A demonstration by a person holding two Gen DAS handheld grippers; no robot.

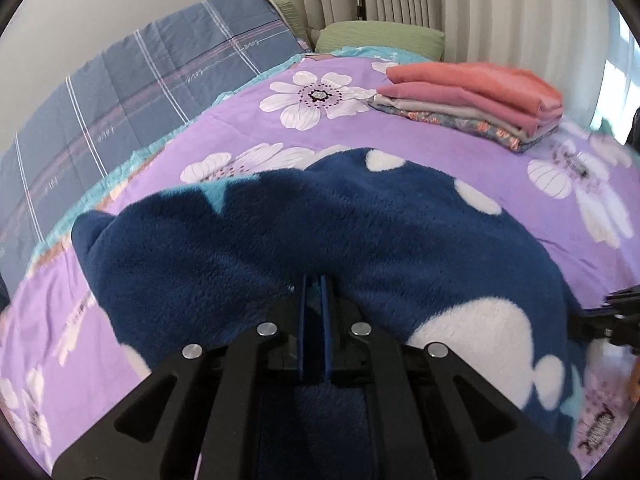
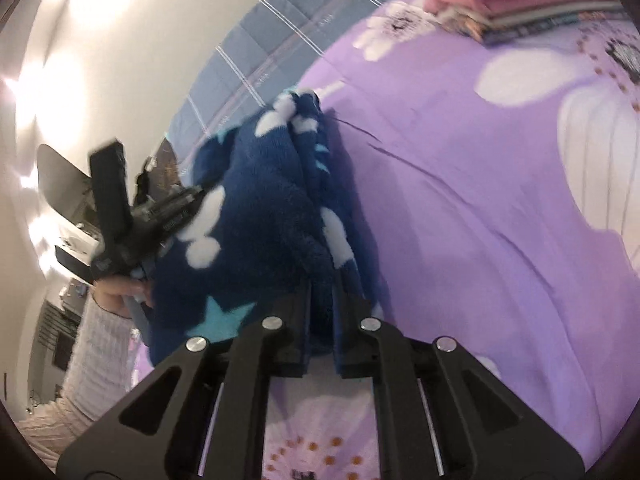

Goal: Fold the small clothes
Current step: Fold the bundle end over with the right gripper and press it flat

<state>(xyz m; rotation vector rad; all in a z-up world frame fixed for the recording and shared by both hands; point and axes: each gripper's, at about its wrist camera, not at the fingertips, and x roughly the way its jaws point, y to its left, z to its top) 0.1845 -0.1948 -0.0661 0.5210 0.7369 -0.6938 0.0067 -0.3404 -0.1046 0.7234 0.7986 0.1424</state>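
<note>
Two claws, one fleece garment. The left claw (image 1: 316,280) is clamped on the navy fleece garment (image 1: 328,224); the right claw (image 2: 322,280) pinches its folded edge. It lies on the purple bedsheet (image 1: 400,128), below one pile of folded clothes (image 1: 472,100). Only the right wrist view shows a sleeve (image 2: 96,360).

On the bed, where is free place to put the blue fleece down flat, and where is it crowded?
Free: the purple sheet between the fleece and the folded stack, and the wide stretch to the fleece's right in the right wrist view. Crowded: the far right corner with the stack, and the left edge, where the plaid quilt lies.
</note>
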